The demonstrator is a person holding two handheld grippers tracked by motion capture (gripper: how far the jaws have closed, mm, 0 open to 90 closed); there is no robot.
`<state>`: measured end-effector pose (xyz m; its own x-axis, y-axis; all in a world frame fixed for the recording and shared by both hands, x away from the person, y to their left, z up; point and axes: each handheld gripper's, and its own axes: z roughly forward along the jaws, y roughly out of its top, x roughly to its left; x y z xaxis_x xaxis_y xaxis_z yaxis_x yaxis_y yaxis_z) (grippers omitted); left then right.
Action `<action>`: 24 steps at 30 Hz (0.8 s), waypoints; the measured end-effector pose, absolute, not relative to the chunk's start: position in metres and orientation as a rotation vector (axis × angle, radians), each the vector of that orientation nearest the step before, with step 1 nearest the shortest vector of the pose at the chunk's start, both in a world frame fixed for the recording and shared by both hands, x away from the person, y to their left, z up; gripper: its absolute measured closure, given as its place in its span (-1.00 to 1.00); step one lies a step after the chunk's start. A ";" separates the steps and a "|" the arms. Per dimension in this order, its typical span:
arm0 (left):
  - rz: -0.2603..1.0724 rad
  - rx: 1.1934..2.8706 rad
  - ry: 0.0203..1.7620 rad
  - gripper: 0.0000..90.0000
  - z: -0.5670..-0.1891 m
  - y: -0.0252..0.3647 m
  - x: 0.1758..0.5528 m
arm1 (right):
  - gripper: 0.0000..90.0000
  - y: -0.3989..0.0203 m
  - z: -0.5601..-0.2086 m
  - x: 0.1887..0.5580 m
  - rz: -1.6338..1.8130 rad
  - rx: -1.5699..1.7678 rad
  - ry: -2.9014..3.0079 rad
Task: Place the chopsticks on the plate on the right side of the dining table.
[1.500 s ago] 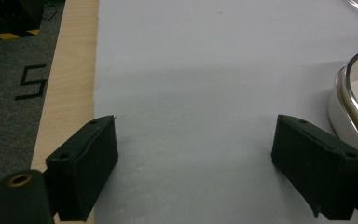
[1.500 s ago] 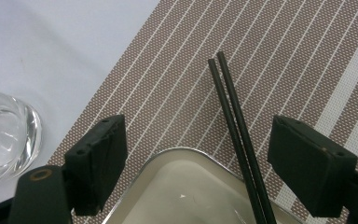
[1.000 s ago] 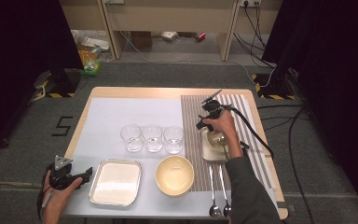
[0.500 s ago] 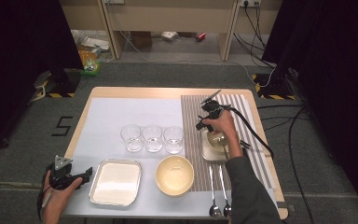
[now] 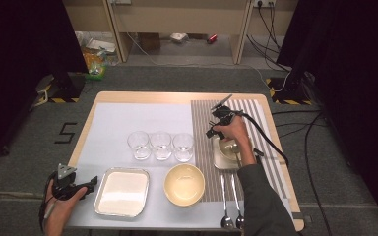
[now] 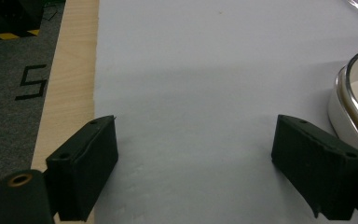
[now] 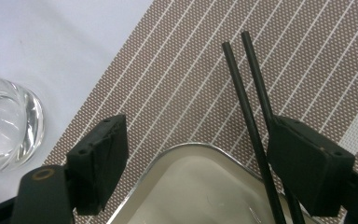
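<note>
Nearest the person, two metal spoons (image 5: 230, 206) lie side by side on the striped placemat (image 5: 256, 118), bowls toward the table's (image 5: 142, 97) near edge. To their left, a cream round bowl (image 5: 184, 184) sits partly on the placemat's left border, and left of it a rectangular metal tray (image 5: 122, 191) with a white interior rests on the pale blue sheet (image 5: 133, 118). The left gripper (image 5: 78, 186) is held at the near left corner of the table, just beside the tray; in the left gripper view its jaws stand wide apart with nothing between them, the tray's rounded steel rim (image 6: 352, 100) showing close to the right-hand jaw. Farther in, a small square dish (image 5: 226, 153) with a steel rim and pale interior sits on the placemat under the person's right forearm; something rounded lies in it, but what it is cannot be told. The right gripper (image 5: 215, 129) hovers over the dish's far side. In the right gripper view its jaws stand wide apart, straddling the dish corner (image 7: 200, 186) without clamping it; two thin black sticks (image 7: 249, 102) lie side by side on the placemat, running past the right-hand jaw. Left of the dish, three clear glasses (image 5: 161, 145) stand in a row on the blue sheet, touching or nearly so. Beyond the table lie grey carpet, cables and wooden furniture legs.
</note>
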<state>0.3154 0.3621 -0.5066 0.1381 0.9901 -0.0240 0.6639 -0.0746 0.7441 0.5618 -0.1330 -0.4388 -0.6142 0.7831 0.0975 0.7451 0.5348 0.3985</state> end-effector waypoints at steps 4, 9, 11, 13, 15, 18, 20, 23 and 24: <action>0.684 1.807 1.589 -0.70 -0.507 0.362 0.315 | -0.51 -0.136 -0.435 0.562 0.653 1.320 2.660; 0.684 1.806 1.590 -0.70 -0.507 0.362 0.315 | -0.56 -0.139 -0.433 0.564 0.626 1.374 2.624; 0.684 1.807 1.590 -0.70 -0.507 0.362 0.315 | -0.55 -0.137 -0.434 0.565 0.627 1.386 2.625; 0.684 1.807 1.589 -0.70 -0.507 0.362 0.315 | -0.57 -0.136 -0.436 0.566 0.600 1.406 2.633; 0.684 1.807 1.589 -0.70 -0.507 0.362 0.315 | -0.57 -0.135 -0.438 0.568 0.584 1.399 2.641; 0.684 1.806 1.589 -0.70 -0.507 0.362 0.315 | -0.57 -0.135 -0.439 0.568 0.586 1.412 2.642; 0.684 1.807 1.589 -0.70 -0.507 0.362 0.315 | -0.57 -0.135 -0.439 0.569 0.578 1.408 2.649; 0.684 1.806 1.589 -0.70 -0.507 0.362 0.315 | -0.55 -0.136 -0.438 0.569 0.582 1.405 2.655; 0.684 1.806 1.589 -0.70 -0.507 0.362 0.315 | -0.54 -0.136 -0.438 0.569 0.584 1.406 2.657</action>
